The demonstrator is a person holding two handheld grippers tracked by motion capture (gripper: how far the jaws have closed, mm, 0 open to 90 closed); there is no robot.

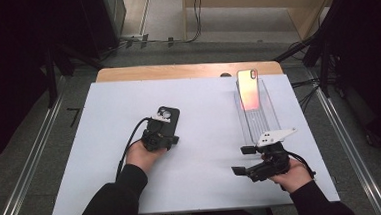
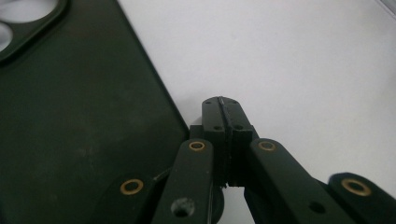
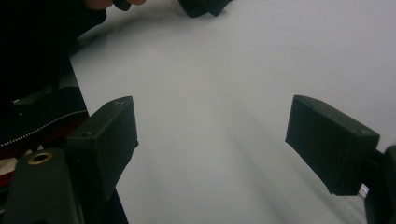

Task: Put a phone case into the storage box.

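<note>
A black phone case (image 1: 167, 116) lies flat on the white board (image 1: 205, 136), its camera cutout at the far end. My left gripper (image 1: 166, 139) rests at the case's near end. In the left gripper view its jaws (image 2: 223, 116) are shut together with nothing between them, the tips on the board just right of the black case (image 2: 79, 116). A phone with a pinkish back (image 1: 248, 88) leans in a clear tray (image 1: 264, 115) at the right. My right gripper (image 1: 243, 160) hovers near the tray's front end and points left. It is open (image 3: 210, 135) over bare board.
The white board covers a wooden table (image 1: 186, 70). A person's dark sleeve (image 3: 37, 51) shows at the upper left of the right gripper view. Metal rails (image 1: 27, 167) run down both sides on the floor. Cables (image 1: 195, 17) lie beyond the table.
</note>
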